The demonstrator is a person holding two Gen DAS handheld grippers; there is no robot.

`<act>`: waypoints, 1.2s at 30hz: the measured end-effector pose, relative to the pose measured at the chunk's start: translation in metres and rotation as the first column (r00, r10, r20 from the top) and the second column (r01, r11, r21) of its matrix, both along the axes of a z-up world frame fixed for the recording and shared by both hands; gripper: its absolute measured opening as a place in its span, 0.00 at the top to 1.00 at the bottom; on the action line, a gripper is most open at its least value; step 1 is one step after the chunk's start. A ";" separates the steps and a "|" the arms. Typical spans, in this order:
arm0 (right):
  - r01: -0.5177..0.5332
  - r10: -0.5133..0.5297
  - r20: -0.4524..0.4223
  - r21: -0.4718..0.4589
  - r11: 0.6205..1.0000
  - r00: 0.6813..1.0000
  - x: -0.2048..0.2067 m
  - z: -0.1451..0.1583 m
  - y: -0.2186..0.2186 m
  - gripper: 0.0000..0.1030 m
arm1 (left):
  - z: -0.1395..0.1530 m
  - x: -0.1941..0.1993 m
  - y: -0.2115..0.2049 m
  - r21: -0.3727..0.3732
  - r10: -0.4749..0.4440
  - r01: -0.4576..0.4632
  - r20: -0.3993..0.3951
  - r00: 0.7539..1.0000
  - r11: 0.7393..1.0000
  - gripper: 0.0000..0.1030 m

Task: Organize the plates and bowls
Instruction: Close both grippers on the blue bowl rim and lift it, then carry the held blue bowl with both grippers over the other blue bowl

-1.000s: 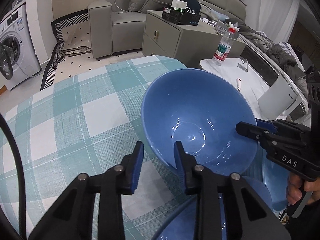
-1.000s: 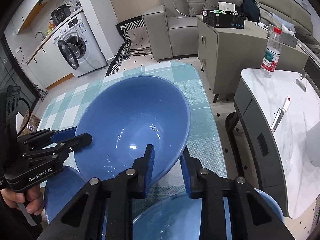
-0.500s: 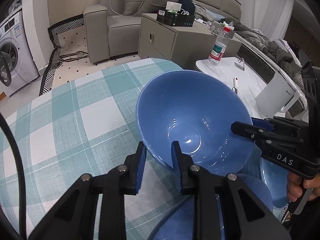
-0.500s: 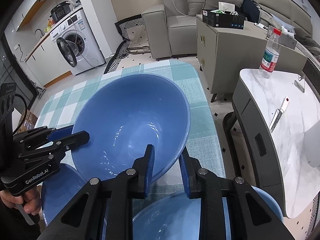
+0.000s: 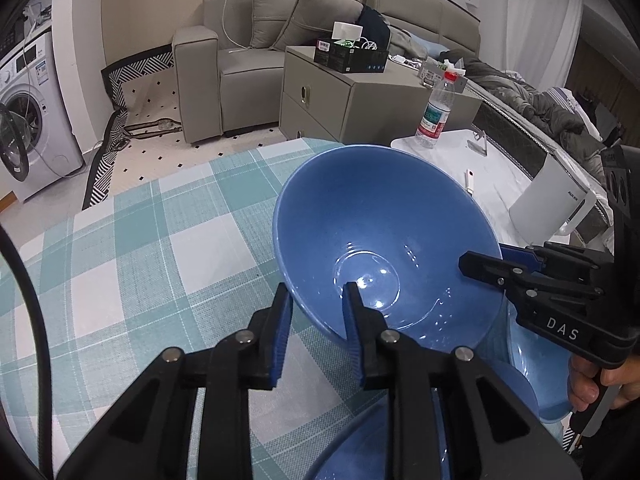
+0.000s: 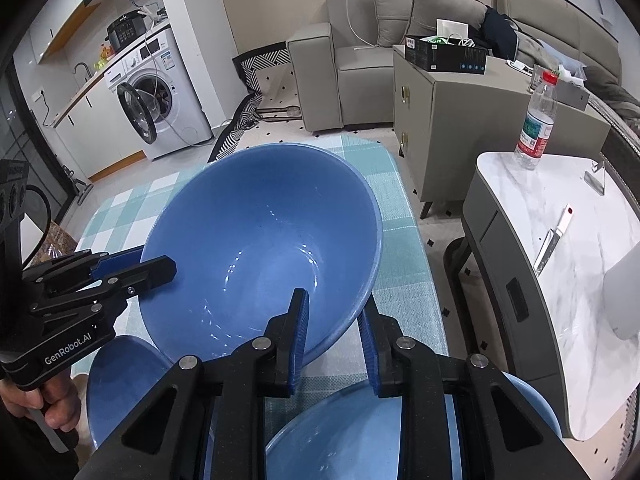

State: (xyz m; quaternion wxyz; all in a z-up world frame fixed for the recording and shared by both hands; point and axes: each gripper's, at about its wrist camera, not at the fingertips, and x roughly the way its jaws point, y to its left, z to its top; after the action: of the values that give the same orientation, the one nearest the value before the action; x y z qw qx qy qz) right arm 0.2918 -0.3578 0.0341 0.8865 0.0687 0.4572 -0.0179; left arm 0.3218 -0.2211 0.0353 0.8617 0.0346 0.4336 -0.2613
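Two grippers clamp one large blue bowl (image 5: 384,240) by opposite rims: left gripper (image 5: 316,312) on its near-left edge, right gripper (image 6: 334,320) on the other. Bowl hangs tilted above checked tablecloth (image 5: 160,248); smaller blue bowls (image 6: 120,384) lie beneath.

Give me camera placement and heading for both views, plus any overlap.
Left wrist: sits on the left gripper, angled down over the checked tablecloth; its fingers clamp the big blue bowl at the near rim. The right gripper and hand show at right.
Right wrist: sits on the right gripper, angled down at the same bowl, toward the washing machine and sofa. The left gripper shows at left.
Shared: bowl, tablecloth, sofa, water bottle, the other gripper.
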 end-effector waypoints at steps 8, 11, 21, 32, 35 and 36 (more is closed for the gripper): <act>0.002 -0.002 0.025 0.001 1.000 1.000 -0.002 0.010 0.000 0.75 | 0.008 -0.004 0.003 -0.019 0.005 -0.005 0.030 1.000 1.000 0.77; 0.001 -0.001 0.031 0.000 1.000 1.000 -0.005 0.013 0.000 0.76 | 0.010 -0.007 0.004 -0.020 0.007 -0.006 0.037 0.999 1.000 0.77; -0.002 0.003 0.068 -0.010 1.000 0.998 -0.016 0.028 0.004 0.76 | 0.023 -0.017 0.009 -0.036 0.016 -0.014 0.060 0.998 0.999 0.77; -0.014 0.016 0.125 -0.020 1.000 0.992 -0.040 0.055 0.016 0.75 | 0.045 -0.039 0.017 -0.054 0.033 -0.027 0.111 0.993 0.998 0.77; -0.016 0.019 0.141 -0.023 1.000 0.990 -0.048 0.062 0.018 0.75 | 0.050 -0.046 0.020 -0.057 0.036 -0.029 0.122 0.992 0.998 0.77; -0.017 0.021 0.146 -0.025 1.000 0.989 -0.051 0.064 0.020 0.75 | 0.051 -0.048 0.021 -0.060 0.037 -0.029 0.126 0.991 0.998 0.77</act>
State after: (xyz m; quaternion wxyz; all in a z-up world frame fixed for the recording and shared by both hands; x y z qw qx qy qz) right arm 0.2403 -0.3383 0.0983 0.9185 0.0550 0.3913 -0.0098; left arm 0.2733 -0.1997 0.0864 0.8924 0.0191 0.3706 -0.2566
